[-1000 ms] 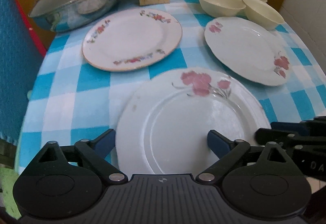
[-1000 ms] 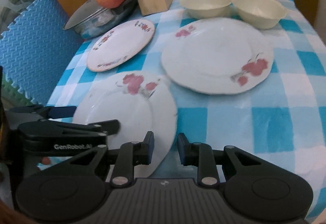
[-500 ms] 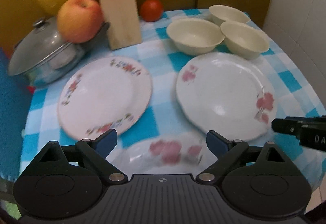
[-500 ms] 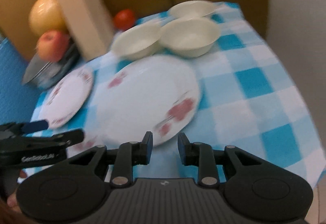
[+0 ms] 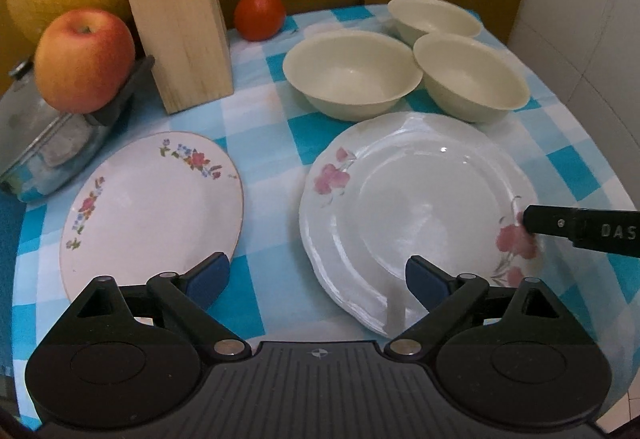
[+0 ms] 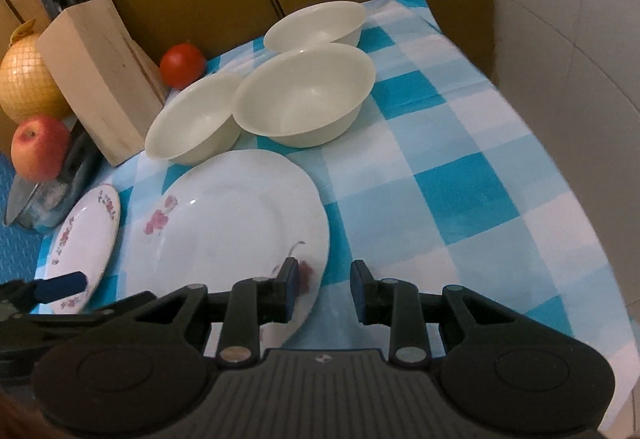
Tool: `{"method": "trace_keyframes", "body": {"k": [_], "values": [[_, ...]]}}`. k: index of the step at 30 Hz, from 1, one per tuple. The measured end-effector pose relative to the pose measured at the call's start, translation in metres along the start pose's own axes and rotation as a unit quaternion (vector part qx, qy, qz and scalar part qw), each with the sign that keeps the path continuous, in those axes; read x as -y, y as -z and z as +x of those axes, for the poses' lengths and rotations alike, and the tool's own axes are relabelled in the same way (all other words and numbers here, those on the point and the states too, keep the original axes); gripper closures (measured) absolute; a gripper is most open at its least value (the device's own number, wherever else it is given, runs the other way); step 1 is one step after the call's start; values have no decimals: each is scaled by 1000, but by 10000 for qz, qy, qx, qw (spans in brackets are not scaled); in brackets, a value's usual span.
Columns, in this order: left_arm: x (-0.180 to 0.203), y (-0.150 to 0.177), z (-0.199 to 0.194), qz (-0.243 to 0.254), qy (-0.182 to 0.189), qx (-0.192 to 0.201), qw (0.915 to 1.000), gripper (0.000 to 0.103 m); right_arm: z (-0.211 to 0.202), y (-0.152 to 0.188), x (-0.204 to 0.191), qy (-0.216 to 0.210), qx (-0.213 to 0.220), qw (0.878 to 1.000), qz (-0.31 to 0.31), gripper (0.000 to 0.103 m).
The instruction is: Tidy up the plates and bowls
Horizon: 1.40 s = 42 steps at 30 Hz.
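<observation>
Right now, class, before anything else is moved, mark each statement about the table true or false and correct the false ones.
1. The three cream bowls are stacked inside one another. False: they stand side by side on the checked cloth.
2. The apple rests on the lidded pot. True.
3. The left tongs are shut on the small floral plate. False: they are wide open and hold nothing.
4. A tomato sits beside the wooden knife block. True.
5. The right tongs are open at the rim of the large pink-flowered plate. True.
</observation>
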<state>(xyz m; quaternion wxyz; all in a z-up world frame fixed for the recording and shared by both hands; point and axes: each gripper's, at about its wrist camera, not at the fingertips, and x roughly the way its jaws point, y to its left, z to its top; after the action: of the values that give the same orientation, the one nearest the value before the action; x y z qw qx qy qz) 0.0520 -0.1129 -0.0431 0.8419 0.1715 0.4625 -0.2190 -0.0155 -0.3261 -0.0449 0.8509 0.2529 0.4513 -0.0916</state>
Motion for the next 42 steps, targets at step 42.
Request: {"method": "trace_keyframes", "body": {"k": [42], "values": [[32,-20,32,555,336,143,9978,0,16,-6,-6,-362,193,9989,-212,67]]}}
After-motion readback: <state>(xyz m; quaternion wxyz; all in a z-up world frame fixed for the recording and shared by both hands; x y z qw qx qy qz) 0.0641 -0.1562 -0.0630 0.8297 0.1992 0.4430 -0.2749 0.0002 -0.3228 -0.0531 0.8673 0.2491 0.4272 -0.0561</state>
